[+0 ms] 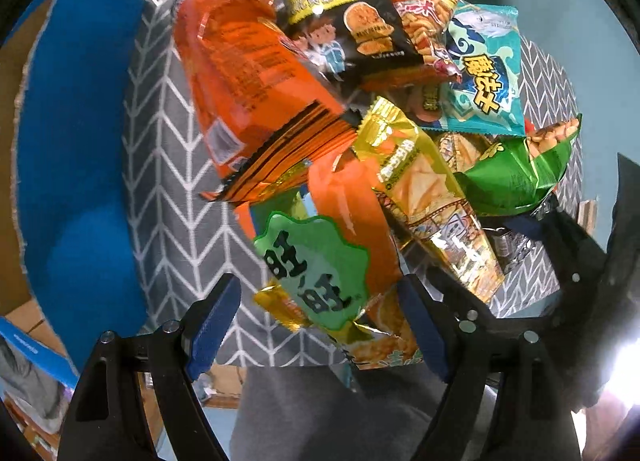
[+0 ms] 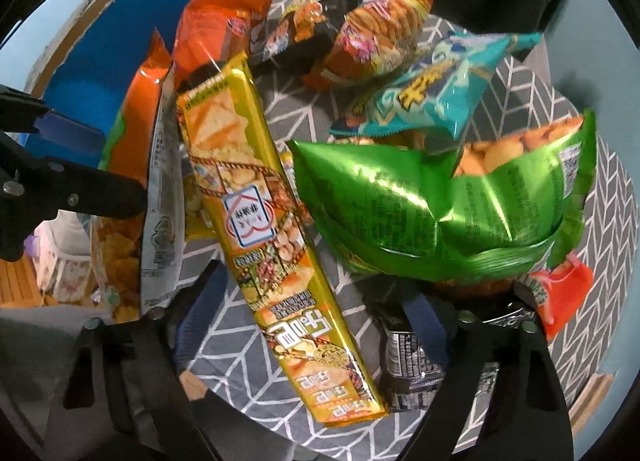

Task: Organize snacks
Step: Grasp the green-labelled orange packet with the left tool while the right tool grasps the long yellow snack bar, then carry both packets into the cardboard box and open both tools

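Snacks (image 1: 360, 109) heaped on grey patterned cloth (image 1: 168, 189); both hand-held grippers, left (image 1: 316, 325) and right (image 2: 308, 325), gape unclenched, grasping nothing.

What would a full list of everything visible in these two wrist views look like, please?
orange bag: one, orange, left of the pile
black packet: one, black and yellow, far side
teal packet: one, teal, right of black packet
green bag: one, shiny green, right side
gold packet: one, long, gold, middle
orange packet with green label: one, between the left claw's pads
cloth: one, grey with white chevrons, under the snacks
blue board: one, left edge
left claw: open
right claw: open, astride the gold packet
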